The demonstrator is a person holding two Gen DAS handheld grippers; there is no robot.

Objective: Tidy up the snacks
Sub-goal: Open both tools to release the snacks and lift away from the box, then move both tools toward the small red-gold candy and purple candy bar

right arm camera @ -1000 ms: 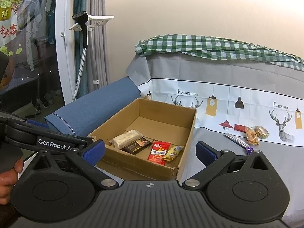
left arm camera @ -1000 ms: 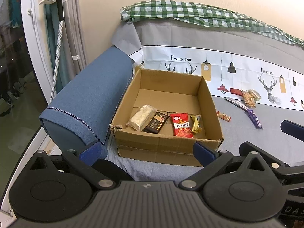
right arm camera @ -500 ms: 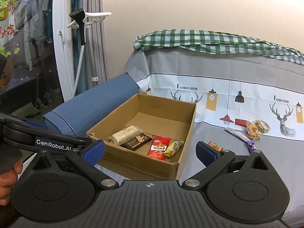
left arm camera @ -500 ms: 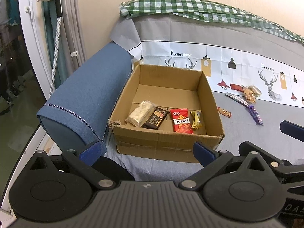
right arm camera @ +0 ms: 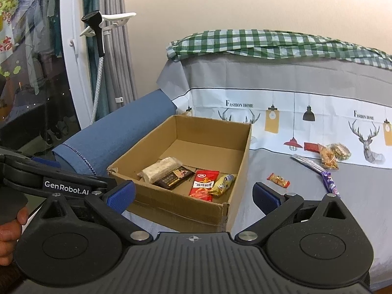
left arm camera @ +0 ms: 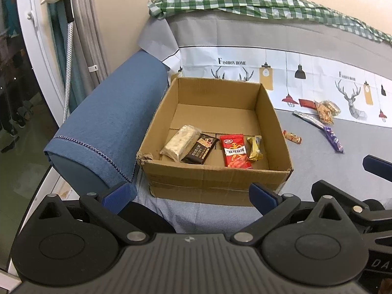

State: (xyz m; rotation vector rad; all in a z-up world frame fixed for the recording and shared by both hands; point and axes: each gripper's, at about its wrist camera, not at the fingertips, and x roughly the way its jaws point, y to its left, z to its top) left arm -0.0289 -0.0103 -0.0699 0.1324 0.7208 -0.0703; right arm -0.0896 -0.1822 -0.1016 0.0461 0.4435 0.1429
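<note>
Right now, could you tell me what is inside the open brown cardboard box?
The cardboard box holds four snacks in a row: a pale beige bar, a dark brown packet, a red packet, and a small yellow wrapper. The near wall hides the floor strip behind it.

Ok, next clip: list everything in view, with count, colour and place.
cardboard box: 1, brown, on the grey cover
snacks in box: 4, beige, dark brown, red, yellow; along the near wall
loose snacks: about 5, orange, purple, red, clear; right of the box
armrest: 1, blue, left of the box
checked cloth: 1, green-white, on the backrest
left gripper: open, empty
right gripper: open, empty
hand: 1, left edge
</note>
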